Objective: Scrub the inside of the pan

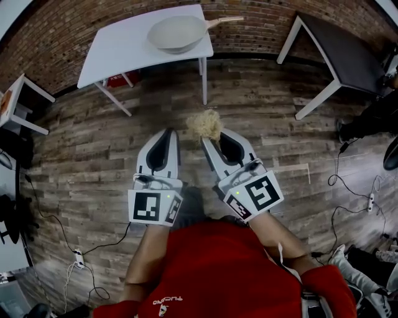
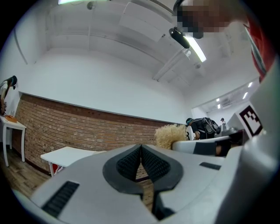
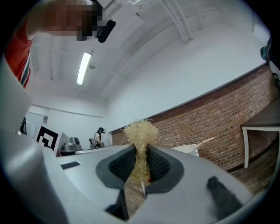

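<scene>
A pale cream pan (image 1: 176, 32) with a light wooden handle sits on a white table (image 1: 118, 49) far ahead of me, well out of reach. My right gripper (image 1: 209, 138) is shut on a straw-coloured fibrous scrubber (image 1: 204, 123), which sticks out past its tips as a tuft (image 3: 141, 131). My left gripper (image 1: 166, 138) is shut with nothing between its pads (image 2: 141, 162). Both grippers are held side by side over the wooden floor, close to my body. The scrubber (image 2: 169, 134) also shows to the right in the left gripper view.
A dark-topped white table (image 1: 348, 49) stands at the right, another small white table (image 1: 15, 102) at the left. Cables (image 1: 351, 180) and a power strip (image 1: 78, 258) lie on the wood floor. A brick wall (image 1: 249, 12) runs behind the tables. A person (image 3: 99, 136) stands far off.
</scene>
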Demonstrator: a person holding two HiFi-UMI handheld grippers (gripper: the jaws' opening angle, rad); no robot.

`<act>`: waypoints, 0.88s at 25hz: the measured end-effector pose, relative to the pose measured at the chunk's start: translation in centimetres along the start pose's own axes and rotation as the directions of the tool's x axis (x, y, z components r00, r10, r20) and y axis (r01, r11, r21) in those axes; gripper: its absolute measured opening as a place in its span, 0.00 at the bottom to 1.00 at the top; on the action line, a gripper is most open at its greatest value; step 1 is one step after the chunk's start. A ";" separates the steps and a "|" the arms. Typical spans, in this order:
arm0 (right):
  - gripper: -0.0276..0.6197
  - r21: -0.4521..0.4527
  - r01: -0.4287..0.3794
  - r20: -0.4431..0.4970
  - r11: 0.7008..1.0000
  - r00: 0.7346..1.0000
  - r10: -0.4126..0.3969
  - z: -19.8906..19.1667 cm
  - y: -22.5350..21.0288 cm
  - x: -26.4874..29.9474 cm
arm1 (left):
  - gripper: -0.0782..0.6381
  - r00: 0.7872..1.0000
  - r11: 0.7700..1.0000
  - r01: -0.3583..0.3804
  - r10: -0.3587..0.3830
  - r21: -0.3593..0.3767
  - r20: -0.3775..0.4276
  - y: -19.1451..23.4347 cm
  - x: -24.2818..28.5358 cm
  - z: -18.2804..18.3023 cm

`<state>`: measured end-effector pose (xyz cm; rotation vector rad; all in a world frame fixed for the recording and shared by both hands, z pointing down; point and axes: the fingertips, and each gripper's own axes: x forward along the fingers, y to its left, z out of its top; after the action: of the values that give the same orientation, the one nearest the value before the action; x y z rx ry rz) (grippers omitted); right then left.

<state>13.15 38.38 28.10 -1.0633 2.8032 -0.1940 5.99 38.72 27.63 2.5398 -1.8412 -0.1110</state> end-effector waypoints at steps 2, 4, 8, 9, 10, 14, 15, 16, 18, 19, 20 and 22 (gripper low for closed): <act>0.16 -0.004 0.007 0.000 1.000 1.000 -0.007 -0.1 -0.9 2.0 | 0.13 1.000 1.000 0.008 -0.009 0.003 0.001 1.5 1.7 -0.2; 0.16 -0.009 0.014 0.009 1.000 1.000 -0.014 0.2 -2.0 4.3 | 0.13 1.000 1.000 0.018 -0.018 0.004 0.003 3.1 3.8 -0.2; 0.16 -0.017 0.031 0.012 0.999 0.999 -0.031 0.5 -4.1 8.7 | 0.13 0.999 0.999 0.038 -0.038 0.011 0.006 6.3 7.8 0.0; 0.16 -0.021 0.037 0.011 0.999 0.999 -0.036 0.4 -4.6 9.9 | 0.13 0.999 0.999 0.045 -0.045 0.016 0.008 7.1 8.7 0.1; 0.16 -0.025 0.043 0.011 0.999 0.999 -0.043 0.4 -5.1 11.2 | 0.13 0.999 0.998 0.053 -0.053 0.021 0.009 8.0 9.7 0.2; 0.16 -0.034 0.067 0.008 0.997 0.998 -0.067 0.2 -7.0 16.4 | 0.13 0.997 0.997 0.071 -0.071 0.023 0.002 12.2 13.5 -0.1; 0.16 -0.037 0.072 0.006 0.997 0.997 -0.072 0.1 -7.5 17.6 | 0.13 0.997 0.997 0.074 -0.074 0.019 -0.004 13.2 14.4 -0.4; 0.16 -0.041 0.077 0.004 0.996 0.997 -0.077 0.0 -7.9 18.7 | 0.13 0.997 0.997 0.077 -0.077 0.015 -0.010 14.2 15.3 -0.6; 0.16 -0.047 0.089 -0.005 0.995 0.996 -0.090 -0.3 -8.7 20.7 | 0.13 0.996 0.996 0.087 -0.087 0.011 -0.007 15.7 16.9 -0.6; 0.16 -0.050 0.096 -0.010 0.994 0.995 -0.096 -0.4 -9.1 21.6 | 0.13 0.996 0.995 0.094 -0.094 0.010 -0.002 16.4 17.6 -0.5; 0.16 -0.054 0.101 -0.014 0.993 0.995 -0.102 -0.5 -9.4 22.5 | 0.13 0.995 0.995 0.102 -0.102 0.012 -0.001 17.0 18.3 -0.5; 0.16 -0.060 0.111 -0.020 0.992 0.993 -0.112 -0.6 -10.1 24.2 | 0.13 0.993 0.993 0.114 -0.114 0.014 0.000 18.2 19.5 -0.5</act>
<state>1.68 14.81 28.39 -1.2402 2.7878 -0.1366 -5.24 14.49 27.85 2.6542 -1.7018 -0.1001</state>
